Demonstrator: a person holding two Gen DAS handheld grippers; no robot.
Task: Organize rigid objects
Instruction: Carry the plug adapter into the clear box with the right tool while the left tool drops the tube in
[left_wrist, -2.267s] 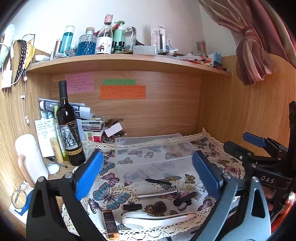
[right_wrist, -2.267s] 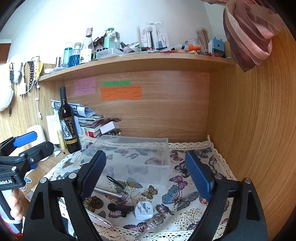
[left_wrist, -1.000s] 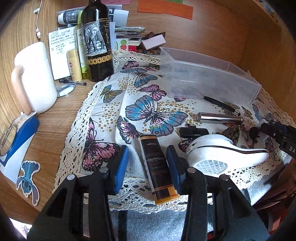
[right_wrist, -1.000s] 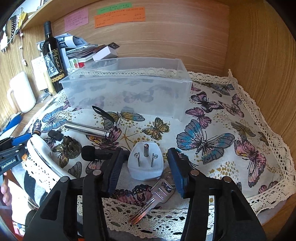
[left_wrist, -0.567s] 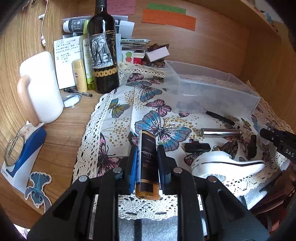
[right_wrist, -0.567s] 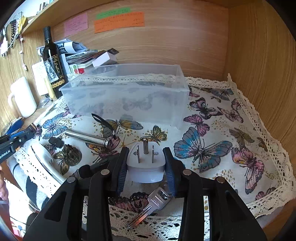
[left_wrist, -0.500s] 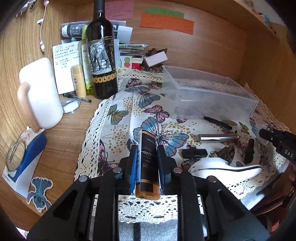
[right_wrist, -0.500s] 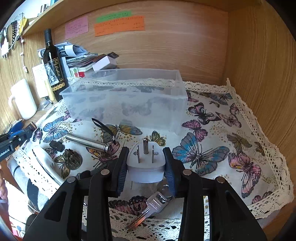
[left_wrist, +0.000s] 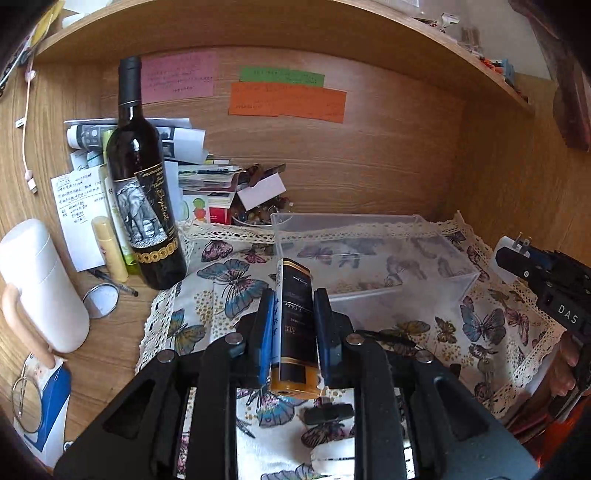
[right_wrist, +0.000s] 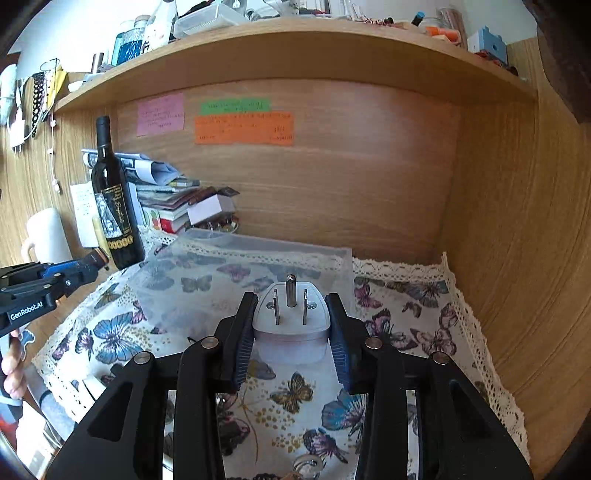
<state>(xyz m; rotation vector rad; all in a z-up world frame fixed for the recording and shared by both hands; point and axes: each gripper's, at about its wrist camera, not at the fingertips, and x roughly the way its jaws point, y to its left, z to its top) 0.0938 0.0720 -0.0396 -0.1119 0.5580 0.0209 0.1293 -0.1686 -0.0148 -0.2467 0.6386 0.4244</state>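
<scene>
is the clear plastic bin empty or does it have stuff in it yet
Empty, as far as shown: through the clear plastic bin only the butterfly cloth appears, in both views.

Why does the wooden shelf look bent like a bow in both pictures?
Fisheye distortion: in the left wrist view the shelf arches over the wine bottle, which leans; in the right wrist view the same shelf curves, corners go black, and soft daylight leaves the plug sharp.

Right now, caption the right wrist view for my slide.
Right gripper holds a white plug adapter above the butterfly cloth, before the clear bin.
</scene>
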